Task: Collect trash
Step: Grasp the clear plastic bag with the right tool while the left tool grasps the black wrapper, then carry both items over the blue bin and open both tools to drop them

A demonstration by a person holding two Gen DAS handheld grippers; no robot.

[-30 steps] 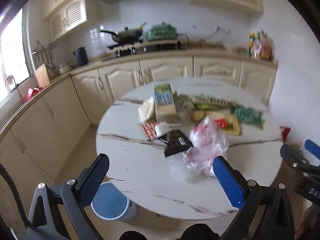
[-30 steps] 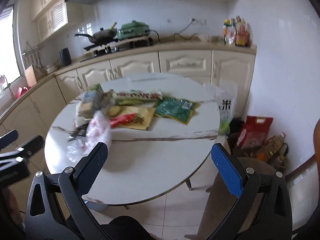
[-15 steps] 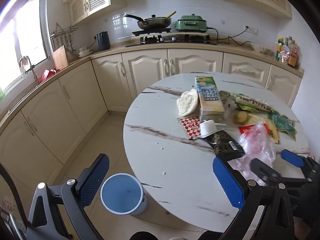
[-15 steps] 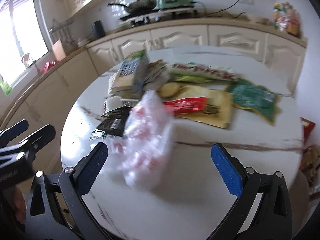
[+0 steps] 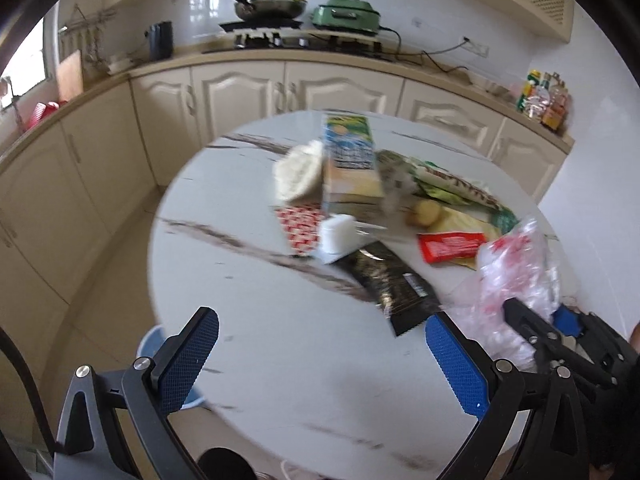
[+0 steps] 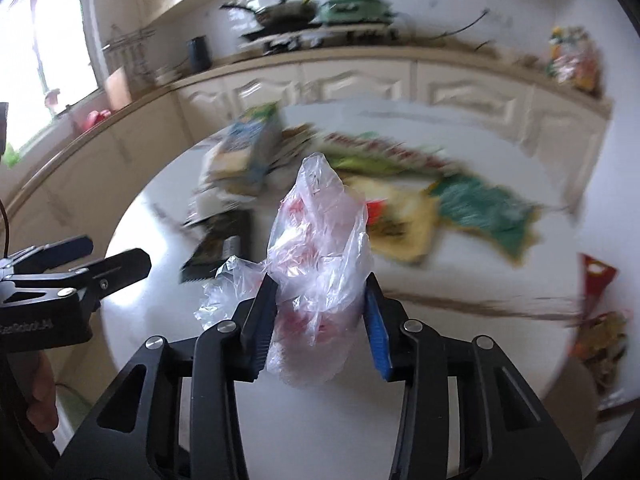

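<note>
Trash is lying heaped across the far half of a round marble table (image 5: 248,336) in a home kitchen, and a crumpled clear plastic bag (image 6: 320,264) with red print is standing at the near right edge of the heap, directly between the blue pads of the right gripper (image 6: 322,320). Its jaws have just been closing around the bag, and both pads are now pressing its sides, with the bag's long axis rising upright out of the grip. The left gripper (image 5: 320,354) is hanging wide open over bare tabletop toward the near left edge, holding nothing. A black wrapper (image 5: 390,282) is lying just ahead of it, slanting toward the right pad. The right hand is clearly the nearer one to the bag; the left looks better placed for the wrapper.
</note>
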